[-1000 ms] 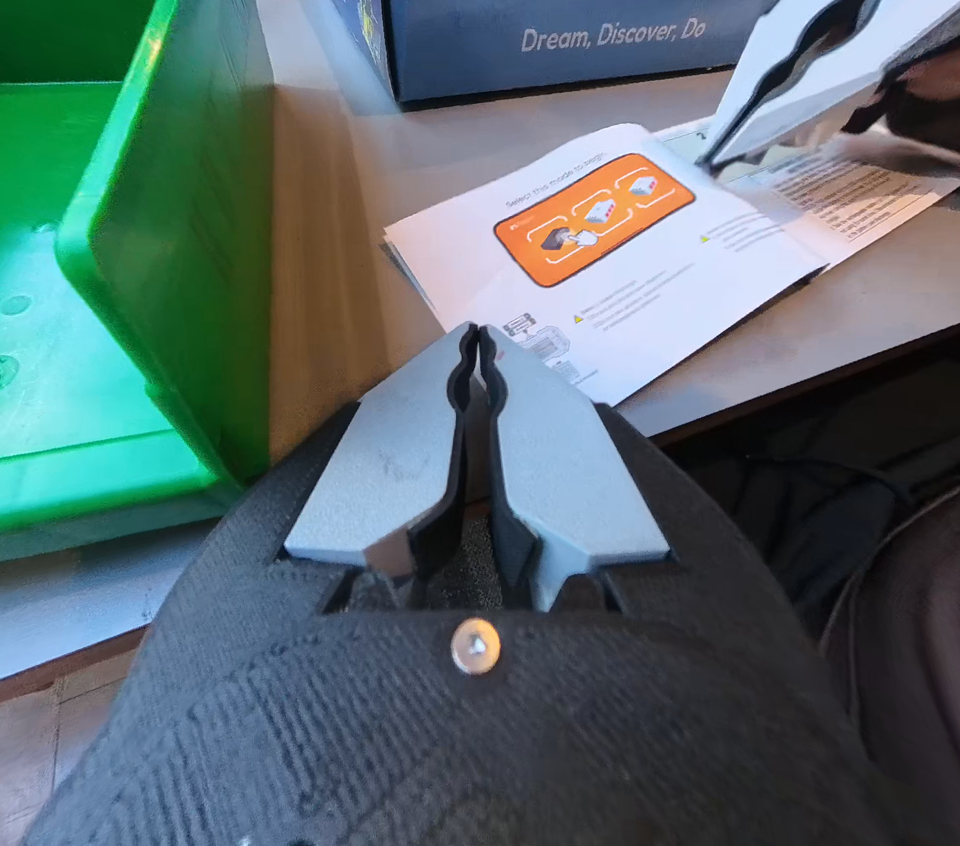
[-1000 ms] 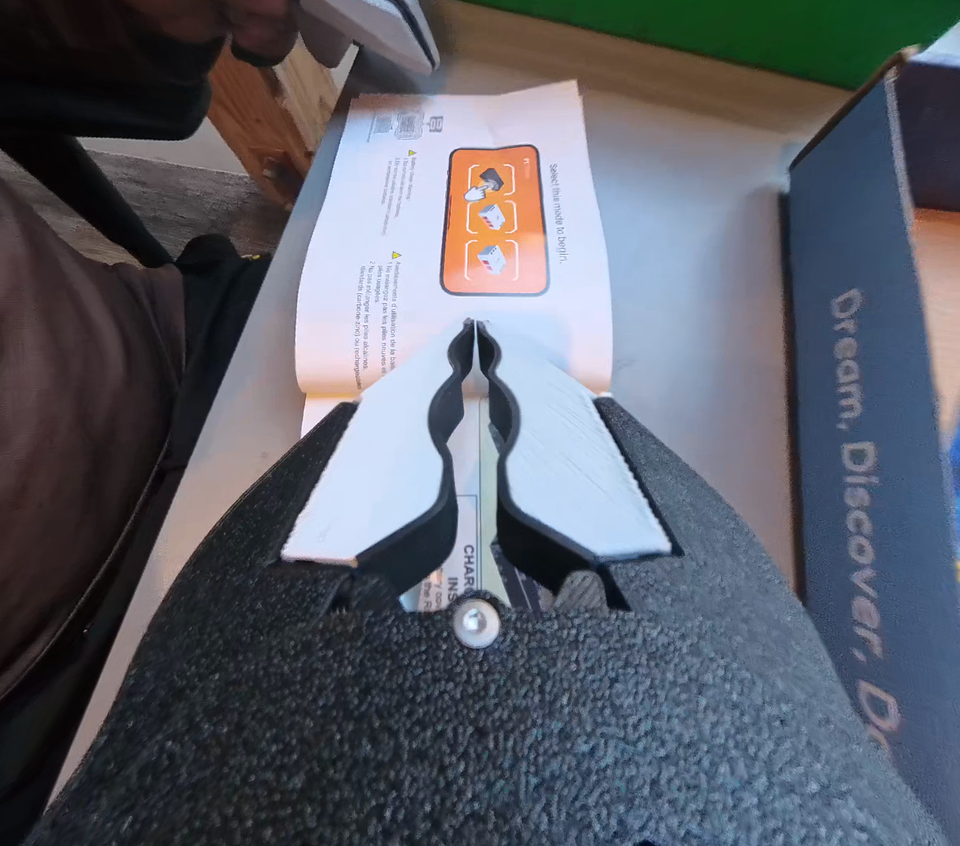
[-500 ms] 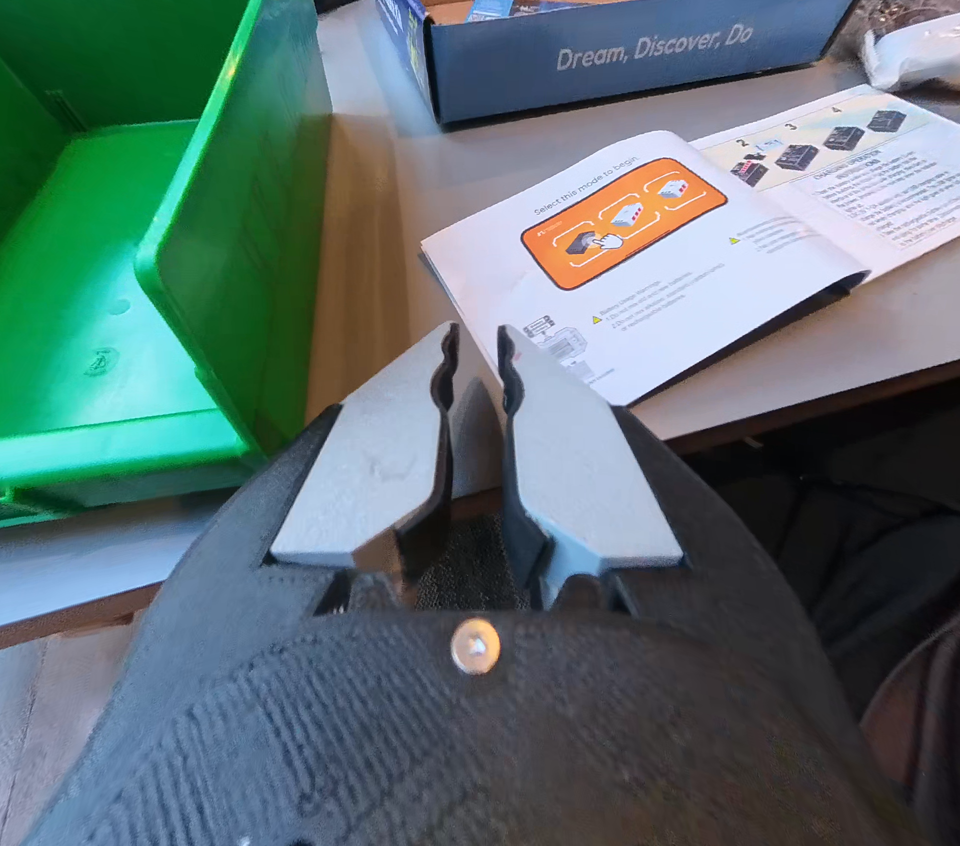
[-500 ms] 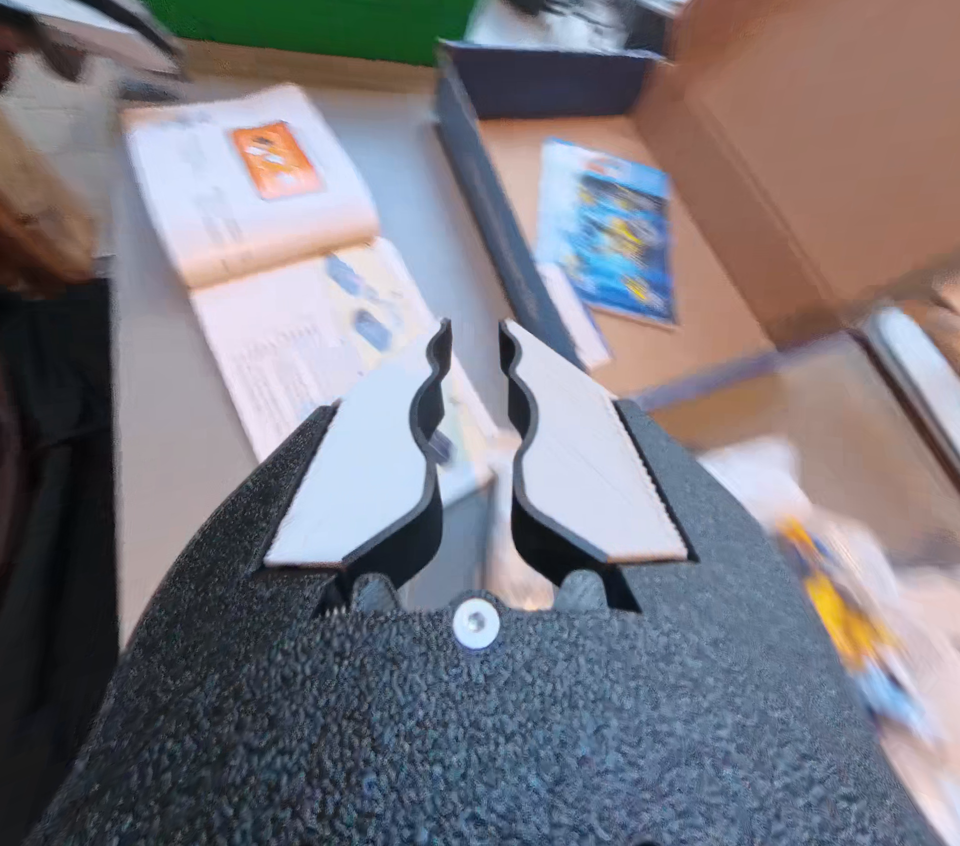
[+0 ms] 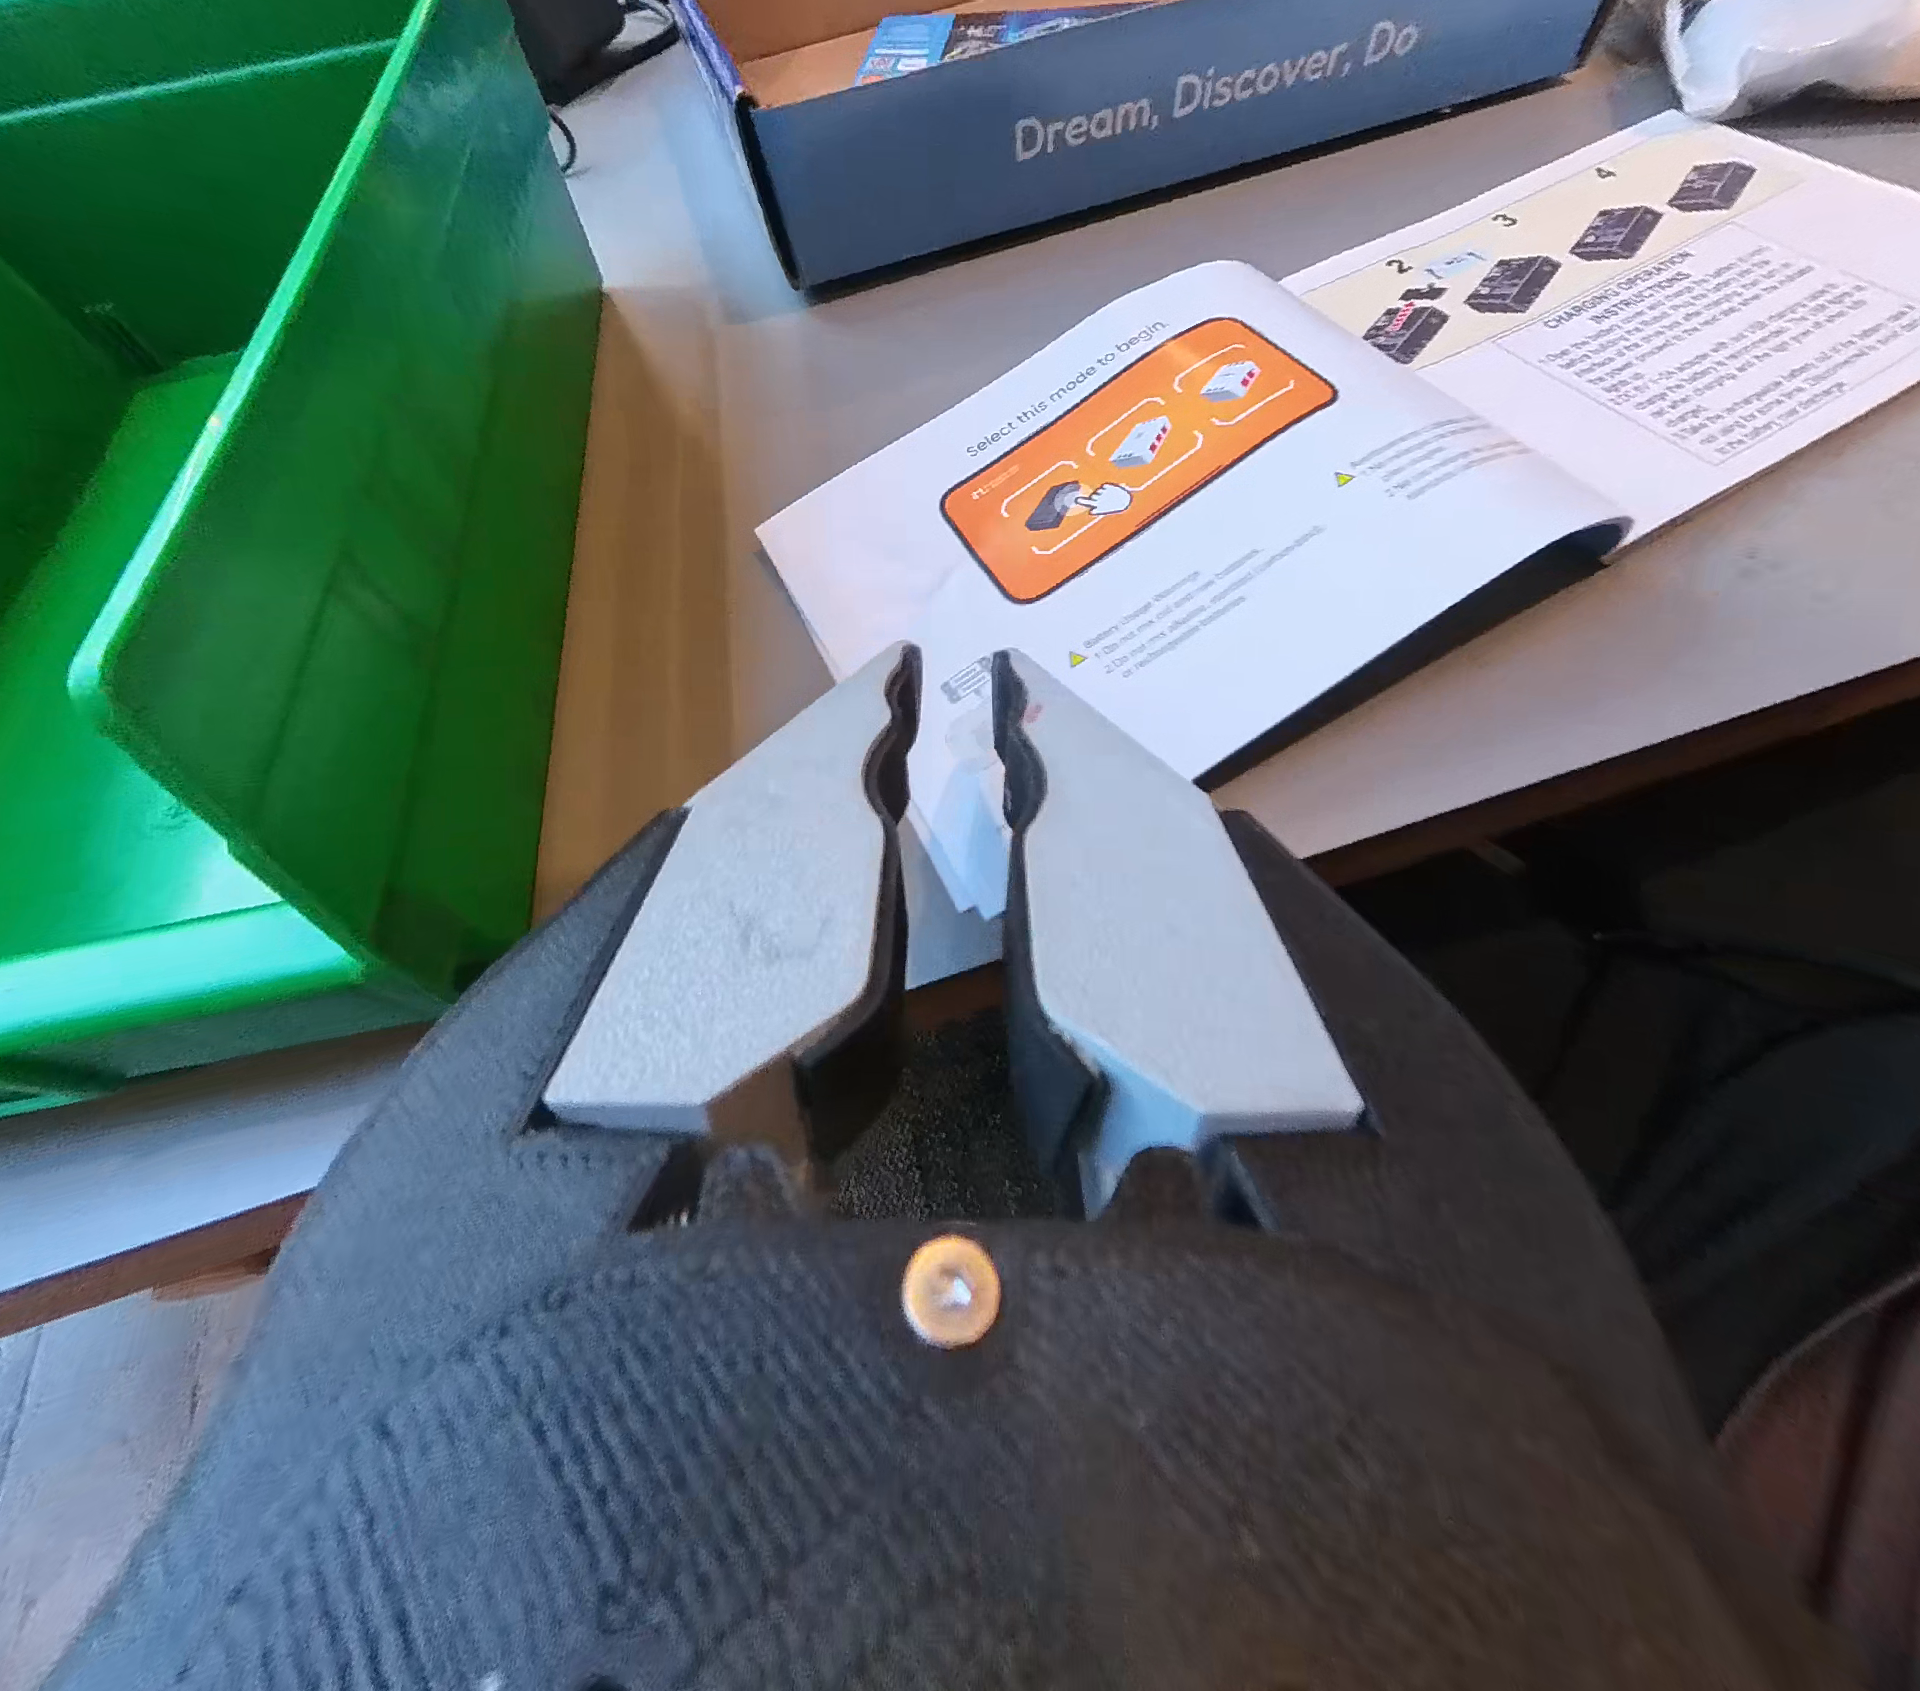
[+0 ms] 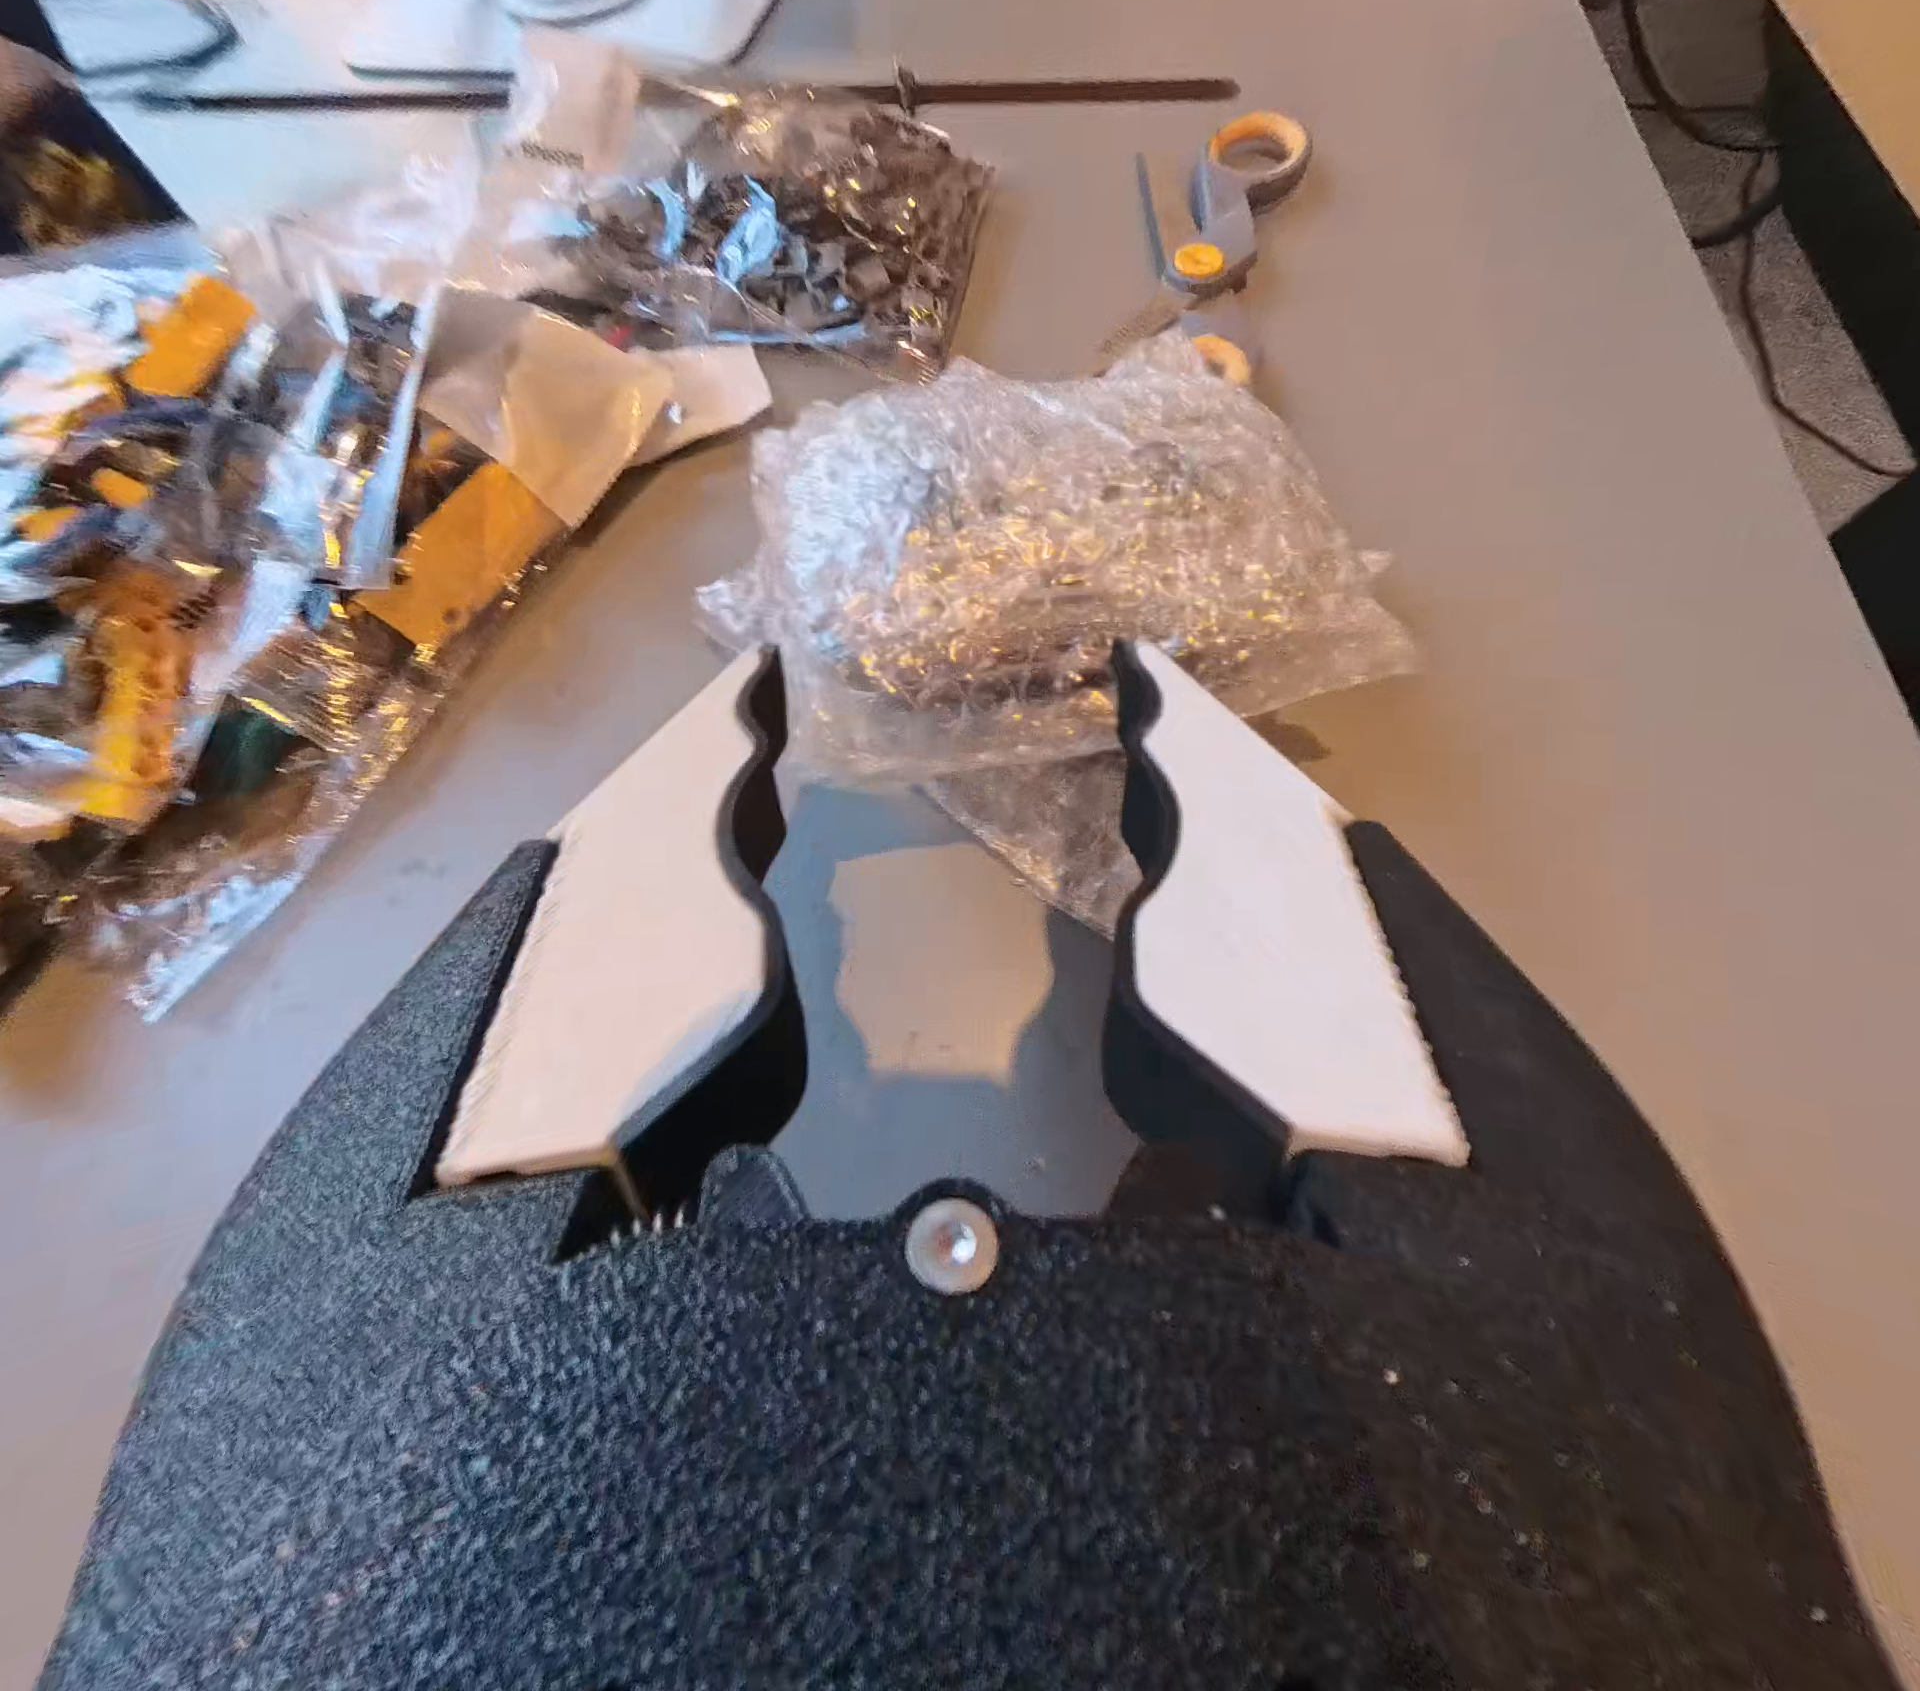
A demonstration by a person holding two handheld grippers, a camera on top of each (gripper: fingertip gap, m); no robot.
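My left gripper (image 5: 954,665) is slightly open and empty, just above the near corner of an open instruction booklet (image 5: 1195,519) lying on the grey table (image 5: 665,436). My right gripper (image 6: 945,659) is open wide and empty, its fingertips either side of the near edge of a crumpled bubble-wrap bundle (image 6: 1049,540) on the table (image 6: 1507,498). I cannot tell whether its fingers touch the wrap.
A green plastic bin (image 5: 260,446) stands left of the booklet, and an open blue cardboard box (image 5: 1143,10) behind it. In the right wrist view, clear bags of small parts (image 6: 208,498) (image 6: 790,239) lie left, and grey-orange scissors (image 6: 1216,228) lie behind the bundle. My right fingertips sit around 70 cm from my left ones.
My right gripper left the booklet, swung right across the box to the bubble wrap, and opened wide. My left gripper opened slightly and stayed by the booklet's near corner.
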